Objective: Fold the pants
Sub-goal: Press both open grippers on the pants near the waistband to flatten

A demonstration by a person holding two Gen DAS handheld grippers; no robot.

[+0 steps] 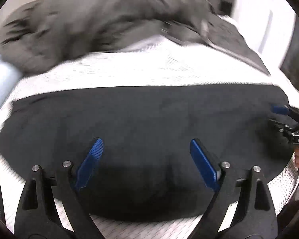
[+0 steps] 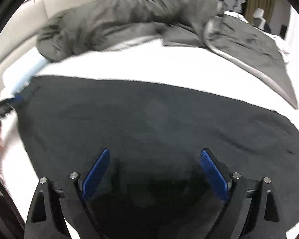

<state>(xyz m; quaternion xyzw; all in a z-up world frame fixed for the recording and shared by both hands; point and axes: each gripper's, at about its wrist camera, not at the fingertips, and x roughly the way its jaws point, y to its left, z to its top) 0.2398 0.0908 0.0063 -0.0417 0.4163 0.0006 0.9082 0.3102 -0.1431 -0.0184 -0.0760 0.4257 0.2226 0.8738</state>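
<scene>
Dark pants [image 1: 145, 123] lie flat across a white bed, filling the lower half of both wrist views [image 2: 149, 131]. My left gripper [image 1: 146, 145] is open and empty, hovering just above the near edge of the pants. My right gripper [image 2: 154, 155] is also open and empty above the pants. The right gripper shows at the far right of the left wrist view [image 1: 287, 119], and the left gripper's blue pad shows at the far left of the right wrist view [image 2: 16, 99].
A rumpled grey blanket [image 1: 89, 23] lies heaped along the far side of the bed [image 2: 129, 20]. The white mattress cover [image 1: 129, 71] shows between blanket and pants. A pale pillow [image 1: 2, 79] sits at the left. Room walls and curtains lie beyond.
</scene>
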